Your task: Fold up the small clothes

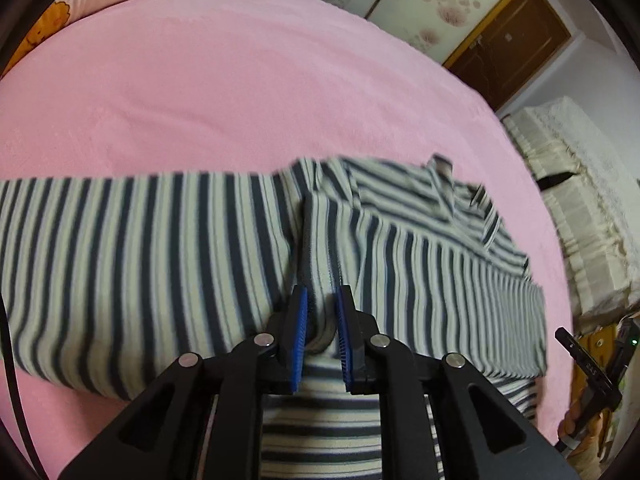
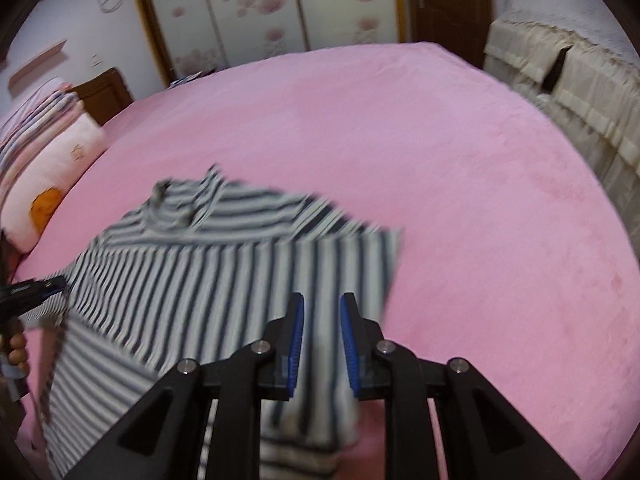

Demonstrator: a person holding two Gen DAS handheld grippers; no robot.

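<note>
Nearest, in the left wrist view: left claw (image 1: 323,320) set narrow, blue pads either side of a raised ridge of striped shirt (image 1: 224,256); whether the pads press on the cloth, hard to tell through the blur. Slightly wider on the right: right claw (image 2: 322,328), jaws opening, striped cloth lying under and between them, no pinch visible.

Beyond both claws, shirt spread across the pink bed (image 2: 460,184), one side already folded over the body, collar (image 2: 168,200) toward the pillows (image 2: 60,152). Folded panel ending in a straight edge just ahead of the right claw. Long stretch of striped fabric running off to the left side of the left wrist view, still flat and unfolded. Other device and part of a hand (image 2: 16,348) at the left edge of the right wrist view.

Likely handling: soft, light knit, limp, no stiffness to hold a crease; prone to sagging and dragging on the fuzzy bed cover rather than sliding. Best taken at hem corners or along a folded edge, both layers pinched together, lifted just clear before carrying over. Risk of a single-layer pinch pulling the fold apart.

Farther off: flowered wardrobe doors (image 2: 256,4), brown door (image 1: 508,40), cream covered furniture (image 2: 568,80) beside the bed.
</note>
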